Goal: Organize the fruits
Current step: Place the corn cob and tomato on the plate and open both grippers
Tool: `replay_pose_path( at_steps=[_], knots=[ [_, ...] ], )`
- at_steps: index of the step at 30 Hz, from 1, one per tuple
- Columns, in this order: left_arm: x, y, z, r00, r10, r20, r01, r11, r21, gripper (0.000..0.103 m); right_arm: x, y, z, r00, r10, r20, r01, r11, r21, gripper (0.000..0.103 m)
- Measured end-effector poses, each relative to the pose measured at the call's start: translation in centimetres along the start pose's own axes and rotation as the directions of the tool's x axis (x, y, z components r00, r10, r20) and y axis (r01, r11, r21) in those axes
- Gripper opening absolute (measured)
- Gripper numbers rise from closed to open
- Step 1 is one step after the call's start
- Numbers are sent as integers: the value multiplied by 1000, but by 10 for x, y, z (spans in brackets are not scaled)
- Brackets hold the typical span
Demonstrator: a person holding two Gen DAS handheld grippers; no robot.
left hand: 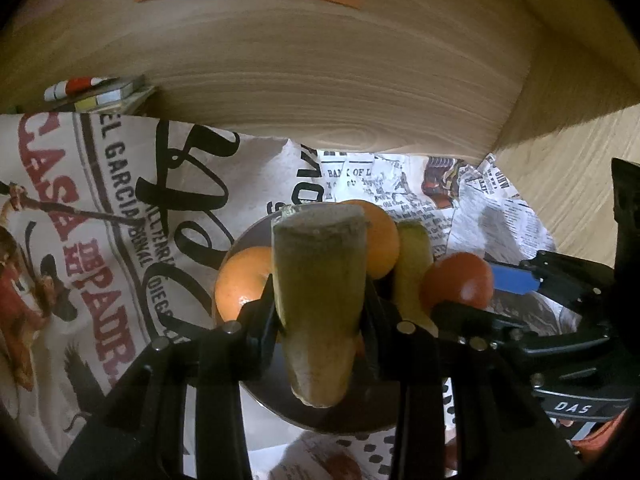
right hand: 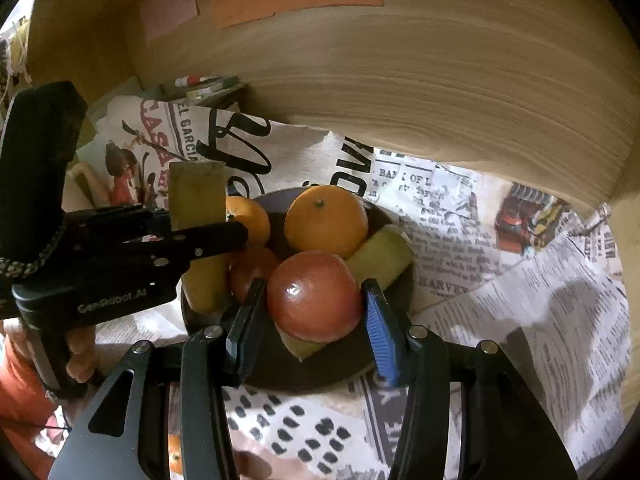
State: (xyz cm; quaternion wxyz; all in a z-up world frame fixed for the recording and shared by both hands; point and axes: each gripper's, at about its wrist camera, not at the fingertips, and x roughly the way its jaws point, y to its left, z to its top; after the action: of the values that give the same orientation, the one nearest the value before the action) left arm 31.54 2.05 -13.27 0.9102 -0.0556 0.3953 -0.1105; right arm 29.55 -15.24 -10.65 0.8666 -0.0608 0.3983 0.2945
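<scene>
My left tongs (left hand: 320,312) grip a yellow-green banana piece (left hand: 320,280), cut end forward, held above the near rim of the dark bowl (right hand: 396,280). My right tongs (right hand: 312,312) are closed on a red apple (right hand: 314,296), its sides touching both pads, above a second banana piece (right hand: 380,256) that lies in the bowl. Beyond both tongs sit two oranges (right hand: 326,220) in the bowl; a third reddish fruit is half hidden between the tongs. Newspaper sheets (right hand: 520,280) cover the surface under the bowl. I judge both fruits are in carriage, placing or removing I cannot tell. Next move calls for a steady hold and a clear landing spot.
</scene>
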Motion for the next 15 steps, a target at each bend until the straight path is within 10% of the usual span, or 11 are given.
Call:
replay_pose_path(
  at_steps=[15],
  knots=[
    [-14,1,5,999,13,42,-13,1000,4,43,21,-1,10,1000,-10,-21,10,1000,5,45]
  ],
)
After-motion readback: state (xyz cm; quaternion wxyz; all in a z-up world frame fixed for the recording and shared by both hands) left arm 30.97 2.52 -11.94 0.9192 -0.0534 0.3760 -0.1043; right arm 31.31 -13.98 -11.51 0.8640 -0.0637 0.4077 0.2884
